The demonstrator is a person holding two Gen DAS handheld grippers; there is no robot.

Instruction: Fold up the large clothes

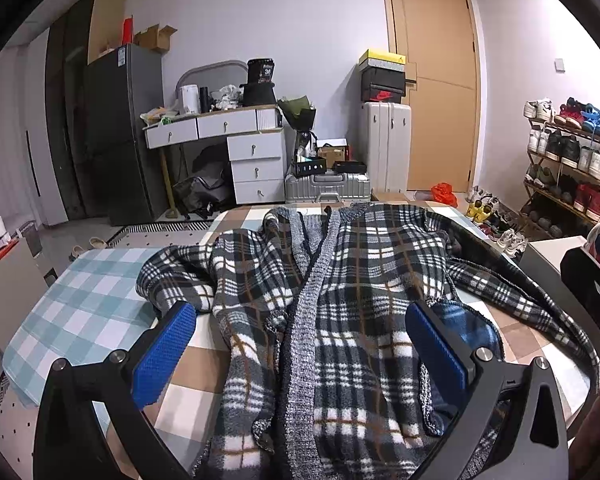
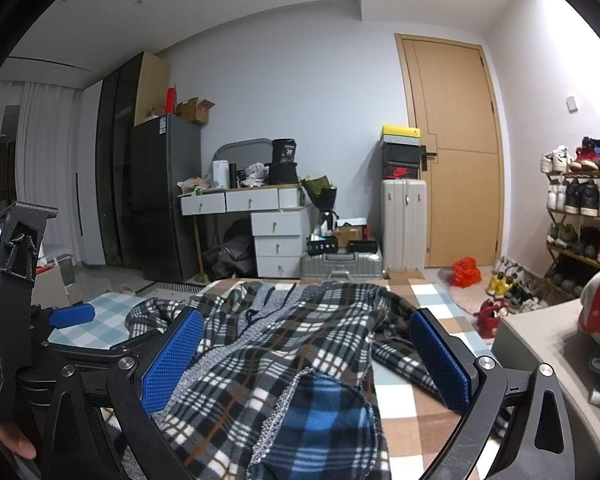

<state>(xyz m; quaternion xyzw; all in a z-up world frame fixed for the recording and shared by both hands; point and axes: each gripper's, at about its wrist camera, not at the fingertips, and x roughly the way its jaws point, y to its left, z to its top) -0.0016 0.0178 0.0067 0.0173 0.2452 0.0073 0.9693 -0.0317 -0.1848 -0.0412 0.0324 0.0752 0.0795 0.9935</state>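
A large black, white and brown plaid fleece jacket lies spread and rumpled on the checked tablecloth. Its grey knit front band runs down the middle. My left gripper hovers open over the jacket's near part, blue pads wide apart on either side of the band and not pressing the cloth. In the right wrist view the same jacket shows a turned-up blue plaid lining. My right gripper is open above that lining, holding nothing. The left gripper's blue pad shows at the left.
The table's left edge drops to the floor. A pale cabinet with a red and white object stands close on the right. Beyond the table are a drawer desk, a dark fridge, suitcases, a shoe rack and a wooden door.
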